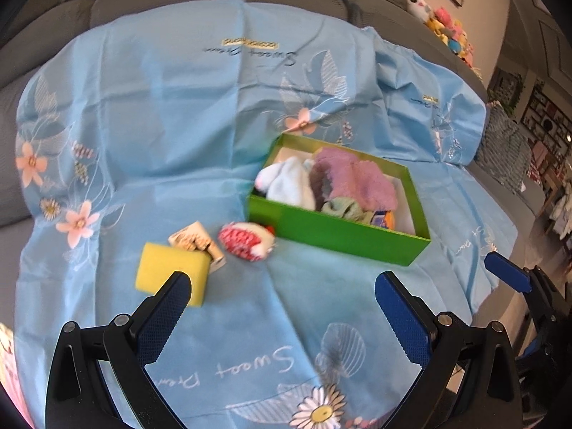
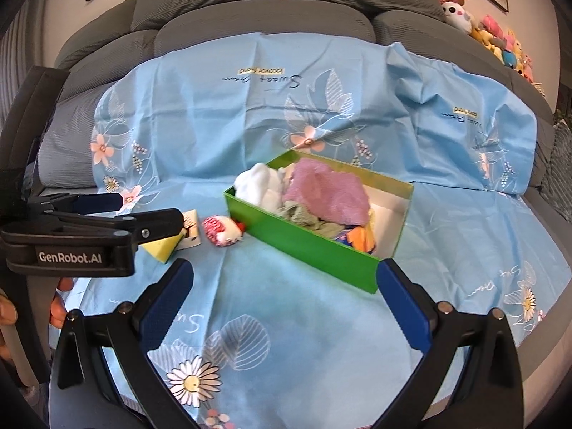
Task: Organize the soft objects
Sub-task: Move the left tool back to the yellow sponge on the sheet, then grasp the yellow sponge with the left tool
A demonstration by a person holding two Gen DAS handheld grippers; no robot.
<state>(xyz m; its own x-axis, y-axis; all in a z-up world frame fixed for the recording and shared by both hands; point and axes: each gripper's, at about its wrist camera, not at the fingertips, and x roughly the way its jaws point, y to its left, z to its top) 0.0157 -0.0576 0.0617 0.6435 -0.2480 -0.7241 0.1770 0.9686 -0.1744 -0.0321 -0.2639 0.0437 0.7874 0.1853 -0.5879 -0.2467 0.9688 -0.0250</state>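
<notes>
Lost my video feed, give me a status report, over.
Left gripper and right gripper open, empty. Green box part filled; yellow sponge, red-white plush, small packet outside on the blue sheet. Nothing in the way.

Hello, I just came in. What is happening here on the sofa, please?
A person holds a gripping tool in each hand over a blue flowered sheet spread on a sofa. Soft things are being sorted into a green box, which already holds a pink fluffy cloth and white socks. A yellow sponge, a small packet and a red-and-white plush lie outside it. The left tool is open near the sponge; the right tool is open and empty.
</notes>
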